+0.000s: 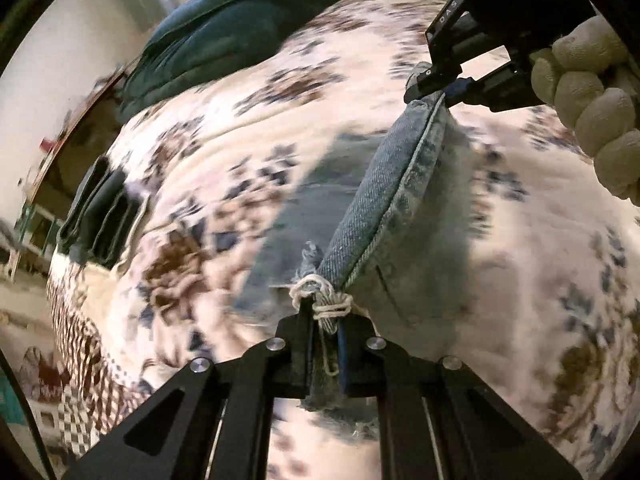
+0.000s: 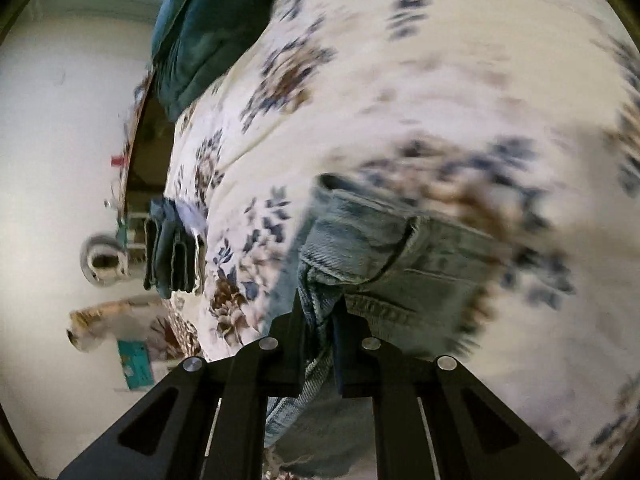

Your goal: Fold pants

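Light blue denim pants (image 1: 384, 208) hang lifted above a floral bedspread (image 1: 208, 148). My left gripper (image 1: 322, 320) is shut on a frayed hem corner with white threads. My right gripper (image 1: 438, 88) shows at the upper right of the left wrist view, held by a gloved hand, shut on the other end of the same edge. In the right wrist view my right gripper (image 2: 320, 312) pinches bunched denim (image 2: 384, 248), with a pocket and seam visible just beyond the fingers. The denim edge is stretched taut between the two grippers.
A dark teal pillow (image 1: 224, 28) lies at the far end of the bed and also shows in the right wrist view (image 2: 208, 28). A stack of folded dark jeans (image 1: 100, 216) sits at the bed's left edge, seen too in the right wrist view (image 2: 172, 252). White wall beyond.
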Action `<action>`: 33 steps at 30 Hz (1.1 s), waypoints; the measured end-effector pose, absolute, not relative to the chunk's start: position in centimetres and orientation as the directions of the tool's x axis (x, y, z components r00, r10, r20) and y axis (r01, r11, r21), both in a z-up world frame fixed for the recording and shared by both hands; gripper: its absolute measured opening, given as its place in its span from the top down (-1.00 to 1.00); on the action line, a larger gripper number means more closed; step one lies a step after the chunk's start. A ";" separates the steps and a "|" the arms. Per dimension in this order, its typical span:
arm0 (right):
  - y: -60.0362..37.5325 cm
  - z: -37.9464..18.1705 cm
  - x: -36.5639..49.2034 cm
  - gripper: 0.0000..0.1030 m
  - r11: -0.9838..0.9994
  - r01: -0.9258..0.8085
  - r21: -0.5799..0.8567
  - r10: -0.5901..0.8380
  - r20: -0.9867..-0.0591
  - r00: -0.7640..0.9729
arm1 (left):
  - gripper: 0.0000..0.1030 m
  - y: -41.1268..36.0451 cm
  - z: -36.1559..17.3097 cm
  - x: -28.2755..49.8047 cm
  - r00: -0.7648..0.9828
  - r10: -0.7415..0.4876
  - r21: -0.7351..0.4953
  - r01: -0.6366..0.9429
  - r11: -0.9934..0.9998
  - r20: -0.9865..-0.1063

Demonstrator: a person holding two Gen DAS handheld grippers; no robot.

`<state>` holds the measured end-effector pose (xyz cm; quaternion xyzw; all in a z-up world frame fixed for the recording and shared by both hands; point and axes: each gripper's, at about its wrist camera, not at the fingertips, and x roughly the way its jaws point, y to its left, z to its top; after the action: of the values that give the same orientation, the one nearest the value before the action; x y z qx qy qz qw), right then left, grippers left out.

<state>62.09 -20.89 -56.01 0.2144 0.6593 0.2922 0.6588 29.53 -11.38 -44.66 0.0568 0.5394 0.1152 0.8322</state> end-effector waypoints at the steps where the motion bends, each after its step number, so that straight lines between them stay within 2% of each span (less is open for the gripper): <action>1: -18.3 -56.3 62.8 0.79 0.744 -0.118 0.658 0.657 -0.752 -0.055 | 0.86 -9.9 -45.1 29.8 0.378 0.260 0.219 -0.149 0.964 -0.888; 8: -5.3 -61.9 66.4 0.79 0.840 -0.167 0.517 0.503 -0.856 -0.121 | 0.84 -1.8 -50.2 33.1 0.280 0.256 0.207 -0.194 0.959 -0.925; 12: -2.8 -65.2 67.2 0.71 0.886 -0.190 0.423 0.401 -0.905 -0.145 | 0.71 0.6 -54.0 34.0 0.218 0.163 0.129 -0.162 0.978 -0.962; 13: -2.6 -65.6 67.3 0.51 0.883 -0.187 0.431 0.407 -0.900 -0.155 | 0.63 1.2 -54.5 33.8 0.201 0.118 0.083 -0.175 0.981 -0.973; 14: -2.4 -65.7 67.3 0.08 0.876 -0.183 0.447 0.422 -0.892 -0.162 | 0.53 1.9 -54.8 33.6 0.183 0.076 0.039 -0.201 0.979 -0.980; 15: -2.4 -65.8 67.4 -0.20 0.854 -0.170 0.491 0.464 -0.868 -0.179 | 0.32 2.5 -54.8 33.2 0.174 0.036 -0.005 -0.231 0.973 -0.984; 16: -2.4 -65.6 67.5 -0.65 0.820 -0.150 0.552 0.523 -0.830 -0.192 | 0.11 3.4 -54.6 32.6 0.180 -0.014 -0.063 -0.265 0.962 -0.983; 17: -2.4 -65.1 67.5 -0.73 0.798 -0.137 0.587 0.560 -0.806 -0.189 | -0.03 3.9 -54.3 32.1 0.181 -0.040 -0.091 -0.283 0.955 -0.983; 18: -2.6 -64.4 67.6 -0.73 0.784 -0.134 0.607 0.584 -0.793 -0.173 | -0.39 4.5 -54.0 31.6 0.177 -0.048 -0.100 -0.297 0.950 -0.983; 19: -2.8 -63.2 67.6 -0.73 0.778 -0.150 0.610 0.591 -0.791 -0.155 | -0.65 5.0 -53.7 31.1 0.173 -0.037 -0.090 -0.311 0.946 -0.984; 22: -4.4 -60.3 67.3 -0.73 0.790 -0.192 0.583 0.575 -0.812 -0.099 | -0.66 6.3 -52.2 29.4 0.184 -0.002 -0.068 -0.356 0.932 -0.983; 25: -8.2 -58.3 66.7 -0.73 0.816 -0.174 0.551 0.552 -0.833 -0.049 | -0.66 6.0 -50.0 28.2 0.232 0.071 -0.017 -0.357 0.934 -0.970; 26: -9.6 -58.2 66.5 -0.73 0.828 -0.155 0.538 0.539 -0.841 -0.038 | -0.66 5.1 -48.9 27.8 0.261 0.138 0.041 -0.346 0.937 -0.956; 28: -13.1 -58.7 65.9 -0.73 0.850 -0.112 0.515 0.515 -0.856 -0.034 | -0.66 1.5 -47.1 27.9 0.340 0.282 0.197 -0.262 0.945 -0.897; 30: -16.2 -60.4 65.2 -0.73 0.858 -0.054 0.511 0.509 -0.859 -0.051 | -0.66 -2.8 -46.7 27.4 0.408 0.360 0.337 -0.129 0.933 -0.839; 33: -20.5 -63.3 64.3 -0.73 0.844 0.053 0.533 0.536 -0.841 -0.078 | -0.67 -11.9 -48.9 25.7 0.588 0.491 0.667 0.112 0.737 -0.642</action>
<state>64.28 -20.47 -63.33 0.2072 0.7101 0.1868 0.6465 25.68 -11.90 -48.90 0.3438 0.4388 0.1153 0.8221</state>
